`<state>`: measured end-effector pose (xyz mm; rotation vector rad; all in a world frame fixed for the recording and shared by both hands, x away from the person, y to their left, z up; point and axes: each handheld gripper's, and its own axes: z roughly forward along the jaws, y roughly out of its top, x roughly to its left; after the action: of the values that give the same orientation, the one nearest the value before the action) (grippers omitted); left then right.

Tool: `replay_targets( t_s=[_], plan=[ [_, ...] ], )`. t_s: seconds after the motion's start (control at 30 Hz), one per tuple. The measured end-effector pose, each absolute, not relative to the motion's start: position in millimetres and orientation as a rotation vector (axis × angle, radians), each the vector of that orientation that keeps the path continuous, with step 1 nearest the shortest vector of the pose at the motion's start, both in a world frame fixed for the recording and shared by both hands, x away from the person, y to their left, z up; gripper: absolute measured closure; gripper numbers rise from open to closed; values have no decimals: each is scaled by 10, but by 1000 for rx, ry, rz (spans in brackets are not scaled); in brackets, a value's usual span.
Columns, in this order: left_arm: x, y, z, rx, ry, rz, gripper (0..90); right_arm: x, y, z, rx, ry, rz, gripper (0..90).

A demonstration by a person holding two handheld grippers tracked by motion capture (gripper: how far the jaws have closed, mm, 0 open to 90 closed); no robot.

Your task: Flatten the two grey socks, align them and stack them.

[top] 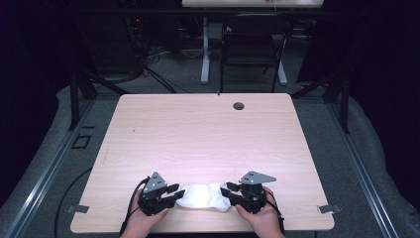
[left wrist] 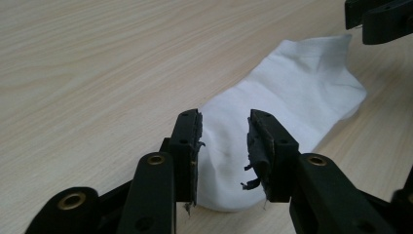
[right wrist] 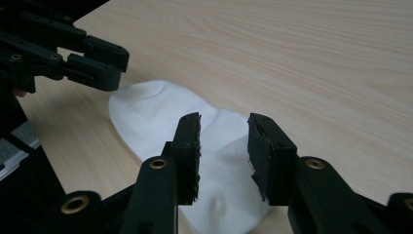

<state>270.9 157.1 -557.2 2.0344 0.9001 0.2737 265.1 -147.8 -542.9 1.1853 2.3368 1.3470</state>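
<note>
Between open claws, white sock [top: 203, 195] flat

no readable text, no labels, no brands, no numbers on anything here

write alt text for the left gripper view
A white sock lies flat on a light wooden table, one end between the open black jaws of the left hand-held gripper. The right hand-held gripper shows at the sock's far end.

Both grippers, left [top: 174, 192] & right [top: 229, 192]: black plastic linkage jaws w/ brass-coloured pivot rivets, frayed black pads, grey three-cornered top plates, black trailing cables.
</note>
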Motion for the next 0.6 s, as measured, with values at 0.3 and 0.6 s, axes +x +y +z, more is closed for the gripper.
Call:
replay_targets(
  t_s=[0.3, 0.6],
  plan=[
    [2744, 1485, -5719, 2094, 881, 235, 588, 2723, -1291, -5632, 1137, 2430, 1215, 618],
    [2768, 1474, -5797, 2122, 894, 224, 585, 2709, -1289, -5728, 1164, 2468, 1114, 621]
  ],
)
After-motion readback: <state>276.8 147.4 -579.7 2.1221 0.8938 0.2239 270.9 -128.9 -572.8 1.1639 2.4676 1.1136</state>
